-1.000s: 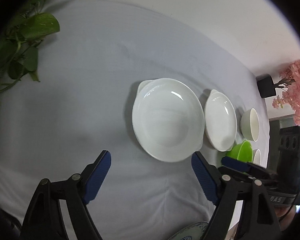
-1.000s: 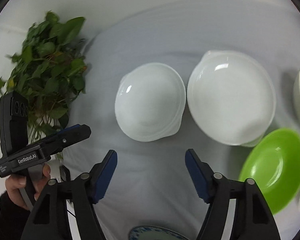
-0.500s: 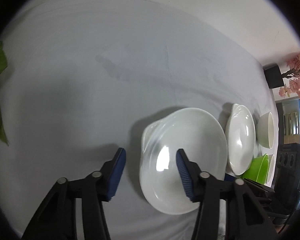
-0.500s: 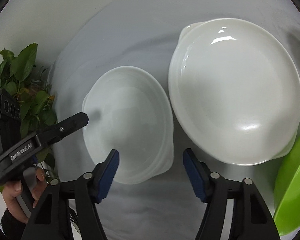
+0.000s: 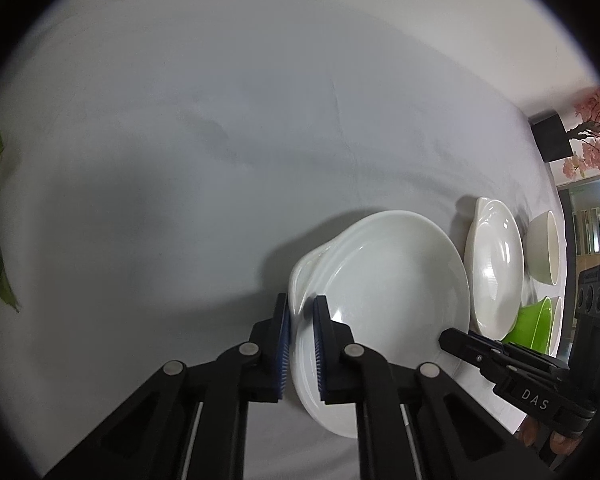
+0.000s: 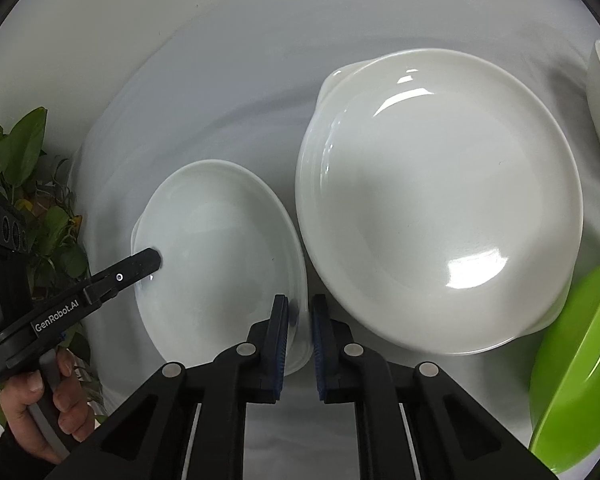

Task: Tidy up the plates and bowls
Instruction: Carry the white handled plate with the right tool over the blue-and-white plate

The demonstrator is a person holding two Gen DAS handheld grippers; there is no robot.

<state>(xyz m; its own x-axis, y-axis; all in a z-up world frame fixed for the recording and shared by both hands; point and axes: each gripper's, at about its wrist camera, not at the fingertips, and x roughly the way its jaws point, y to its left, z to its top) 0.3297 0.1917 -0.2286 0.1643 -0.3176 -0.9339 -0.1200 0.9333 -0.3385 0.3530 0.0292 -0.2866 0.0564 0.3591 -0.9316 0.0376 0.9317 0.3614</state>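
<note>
The left gripper (image 5: 301, 346) and right gripper (image 6: 301, 346) are closing on opposite rims of the smaller white plate (image 6: 220, 256), the larger white plate (image 6: 440, 208) just beside its right

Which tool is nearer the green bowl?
Right. The right tool, its jaws closing on the white dish, grips the rim on the side facing the green bowl. The left tool, its jaws closing too, grips the dish's opposite rim, farther away.

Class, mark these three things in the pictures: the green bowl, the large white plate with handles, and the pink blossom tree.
Green bowl (image 6: 576, 364): right wrist view, on its inner wall.
Large white plate with handles (image 6: 440, 208): right wrist view, on its flat centre.
Pink blossom tree (image 5: 598, 136): left wrist view, on its flowers.
</note>
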